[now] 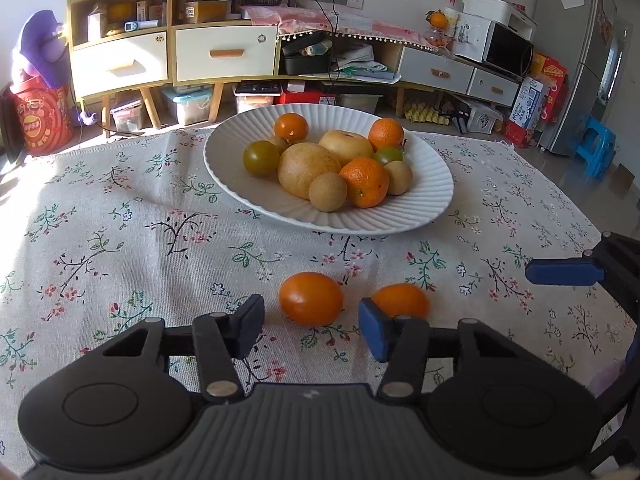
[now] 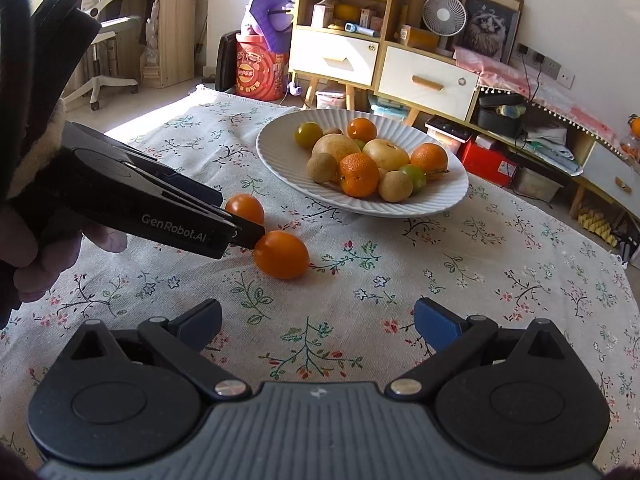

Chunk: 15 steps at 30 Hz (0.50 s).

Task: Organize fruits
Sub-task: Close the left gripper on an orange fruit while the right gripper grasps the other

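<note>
Two small orange fruits lie on the flowery tabletop (image 1: 120, 216), just in front of the left gripper (image 1: 311, 330). Its jaws are partly open around the nearer orange fruit (image 1: 311, 298) and do not squeeze it yet. The other orange fruit (image 1: 402, 300) sits just beside one jaw. The right gripper (image 2: 318, 322) hangs open and empty. These fruits look light, smooth and round, so they could roll or squash. I think a soft pinch across the fat middle is best. The white plate (image 1: 432, 200) of fruit waits behind.
</note>
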Each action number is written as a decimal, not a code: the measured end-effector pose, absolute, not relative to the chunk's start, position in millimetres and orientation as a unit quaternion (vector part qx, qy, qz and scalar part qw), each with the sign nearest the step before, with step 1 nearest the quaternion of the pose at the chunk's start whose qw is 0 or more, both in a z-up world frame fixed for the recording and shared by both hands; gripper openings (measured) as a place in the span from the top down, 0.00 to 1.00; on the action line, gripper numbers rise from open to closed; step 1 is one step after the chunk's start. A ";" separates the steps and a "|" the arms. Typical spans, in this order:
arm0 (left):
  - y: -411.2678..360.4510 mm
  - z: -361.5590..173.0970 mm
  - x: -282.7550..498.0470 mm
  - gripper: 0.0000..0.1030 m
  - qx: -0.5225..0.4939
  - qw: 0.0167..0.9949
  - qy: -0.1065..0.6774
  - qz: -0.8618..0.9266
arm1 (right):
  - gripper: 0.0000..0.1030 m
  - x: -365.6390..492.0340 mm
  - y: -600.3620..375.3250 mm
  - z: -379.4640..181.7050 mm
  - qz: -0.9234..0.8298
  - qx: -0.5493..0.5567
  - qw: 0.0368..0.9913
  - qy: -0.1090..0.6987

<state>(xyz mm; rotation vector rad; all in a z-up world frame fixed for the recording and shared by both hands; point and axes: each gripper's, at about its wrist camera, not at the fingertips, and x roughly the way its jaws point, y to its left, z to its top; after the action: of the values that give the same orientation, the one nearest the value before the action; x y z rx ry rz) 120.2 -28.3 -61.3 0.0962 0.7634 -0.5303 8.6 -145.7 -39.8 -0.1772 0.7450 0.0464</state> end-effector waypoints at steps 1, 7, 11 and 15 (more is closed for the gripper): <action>-28.6 -61.9 121.1 0.64 0.045 0.892 0.369 -0.256 | 0.01 10.2 -145.9 -40.4 0.023 -0.086 0.927 0.364; -28.3 -59.8 123.2 0.76 0.043 0.892 0.372 -0.253 | 0.05 19.4 -141.7 -45.4 0.028 -0.088 0.926 0.365; -25.6 -57.0 123.1 0.76 0.046 0.892 0.377 -0.245 | 0.11 24.8 -137.9 -47.4 0.034 -0.091 0.925 0.366; -20.5 -53.6 122.3 0.76 0.051 0.893 0.381 -0.234 | 0.18 33.4 -133.8 -48.7 0.036 -0.090 0.924 0.369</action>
<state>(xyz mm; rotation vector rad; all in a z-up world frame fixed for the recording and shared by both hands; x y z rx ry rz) 122.3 -20.5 -53.6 0.1060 0.7906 -0.4861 33.4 -133.8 -48.7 -0.1840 0.7580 0.0743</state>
